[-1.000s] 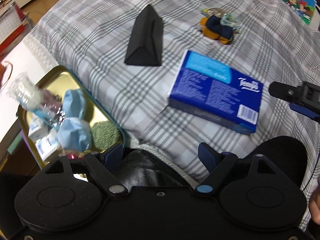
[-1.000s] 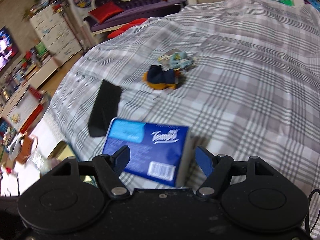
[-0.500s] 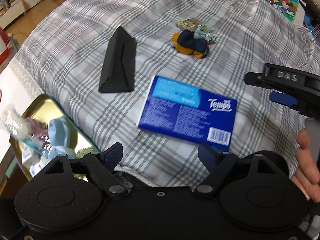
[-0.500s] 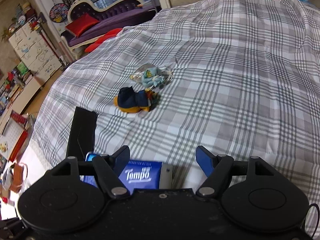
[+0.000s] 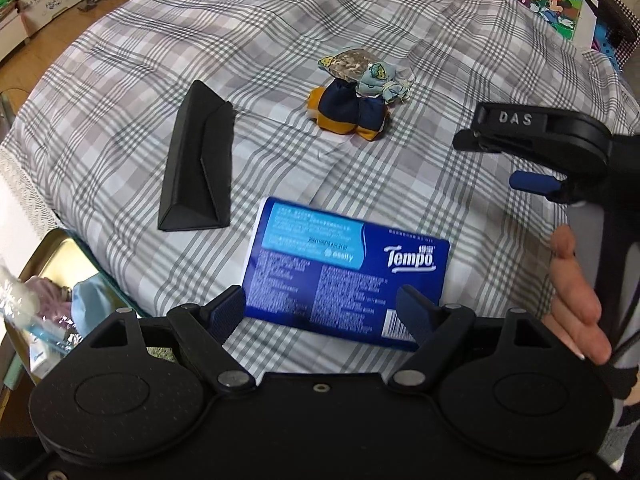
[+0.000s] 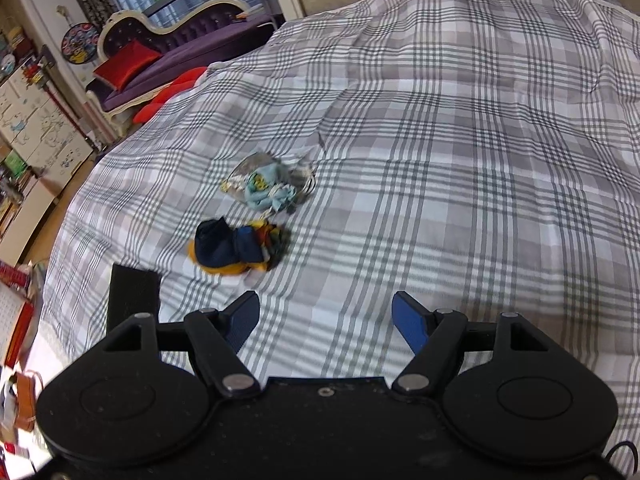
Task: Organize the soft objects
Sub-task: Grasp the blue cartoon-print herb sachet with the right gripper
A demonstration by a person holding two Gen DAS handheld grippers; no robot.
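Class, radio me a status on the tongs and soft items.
Left tongs, right tongs open, empty. Navy-and-orange fabric bundle lies loose on plaid cloth. Nothing in the way.

Black left gripper [image 5: 320,312] and right gripper [image 6: 325,322], blue-padded jaws, silver pivot screws.

A navy-and-orange fabric bundle [image 5: 352,114] is seen lying on checked bedding, touched by a pale-blue patterned cloth pouch [image 5: 368,70].

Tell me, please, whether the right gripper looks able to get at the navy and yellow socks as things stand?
Probably yes: the right gripper is open and empty, and only bare plaid cloth lies between its fingers and the socks, ahead and slightly left.
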